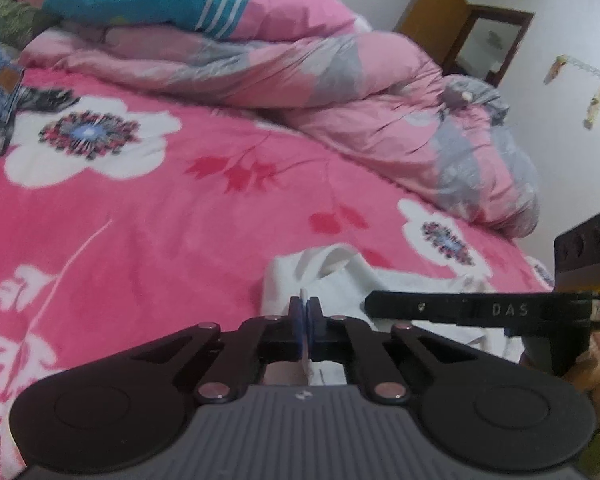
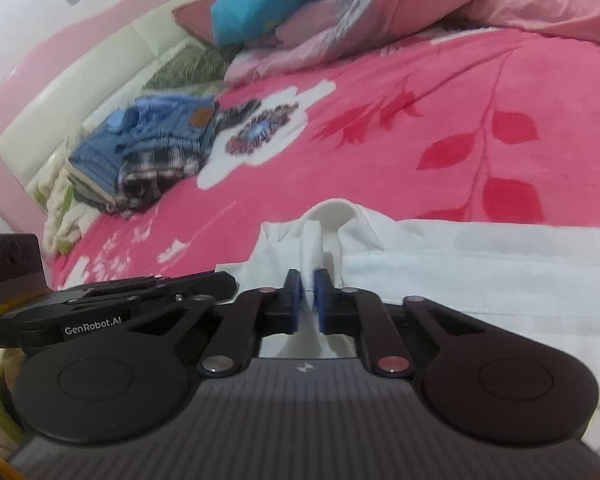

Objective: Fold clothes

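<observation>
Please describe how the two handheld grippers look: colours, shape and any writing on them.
Both grippers, left and right, have black linkage arms with silver and reddish pivot pins, blue pads on the fingers, round black side discs and a ribbed grey body. One shows "GenRobot.AI" in white, the other "DAS". A yellow part sits near each.

My room's light is soft and even, shadows faint; both views are blurry, bending at the edges.

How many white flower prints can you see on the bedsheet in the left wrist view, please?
2 whole: one flower at upper left, one flower beside the white garment. Others may be hidden.
</observation>
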{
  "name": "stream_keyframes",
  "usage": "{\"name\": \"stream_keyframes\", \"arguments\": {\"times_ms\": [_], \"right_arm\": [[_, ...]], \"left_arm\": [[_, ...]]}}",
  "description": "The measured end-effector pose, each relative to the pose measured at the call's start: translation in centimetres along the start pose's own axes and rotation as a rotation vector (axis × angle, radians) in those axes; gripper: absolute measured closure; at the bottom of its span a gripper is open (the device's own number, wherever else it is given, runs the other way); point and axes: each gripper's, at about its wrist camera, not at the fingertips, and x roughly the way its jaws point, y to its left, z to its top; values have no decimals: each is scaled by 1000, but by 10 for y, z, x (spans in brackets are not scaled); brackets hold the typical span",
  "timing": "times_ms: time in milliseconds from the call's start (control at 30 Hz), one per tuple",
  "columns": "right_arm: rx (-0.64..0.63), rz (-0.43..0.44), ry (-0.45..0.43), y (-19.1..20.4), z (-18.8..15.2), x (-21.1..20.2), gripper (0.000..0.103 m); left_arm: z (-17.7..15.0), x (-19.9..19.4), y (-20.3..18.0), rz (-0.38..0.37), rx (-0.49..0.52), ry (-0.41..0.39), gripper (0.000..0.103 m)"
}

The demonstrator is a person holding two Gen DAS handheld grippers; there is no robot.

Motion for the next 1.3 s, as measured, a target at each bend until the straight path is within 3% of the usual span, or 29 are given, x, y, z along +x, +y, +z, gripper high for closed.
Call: {"name": "stream_keyframes", "arguments": {"times_ms": [200, 300, 467, 600, 700, 800, 900, 933, 967, 1033, 1133, 1233, 1300], "right_arm": [[-20, -69, -77, 7, 0, -17, 99], [-24, -115, -66, 2, 1, -3, 98], [-18, -206, -30, -8, 2, 16, 88], [-92, -247, -117, 10, 3, -11, 87], [-130, -214, -124, 16, 6, -15, 87], [-89, -177, -68, 9, 7, 8, 87], [6, -169, -5, -11, 4, 36, 88], [43, -150, -8, -16, 4, 36, 88], [80, -129, -17, -20, 4, 32, 88], [116, -95, -62, -20, 7, 9, 86], [158, -67, -180, -21, 8, -53, 85], [203, -110, -321, -31, -1, -129, 81], [218, -193, -417, -40, -17, -180, 78]], "left_arm": [[6, 21, -8, 24, 48, 10, 101], [3, 35, -5, 54, 56, 48, 100], [-3, 44, -1, 81, 68, 73, 100], [-5, 42, 0, 91, 69, 73, 100], [-5, 43, 0, 98, 61, 78, 99], [-5, 44, -2, 118, 66, 76, 97], [-4, 43, -4, 149, 76, 70, 89], [-4, 41, -5, 157, 78, 65, 79], [-3, 38, -6, 163, 76, 57, 62], [-1, 26, -10, 176, 70, 12, 49], [3, 7, -18, 187, 69, -60, 40], [6, -5, -32, 190, 83, -104, 35], [6, -5, -47, 173, 112, -100, 35]]}}
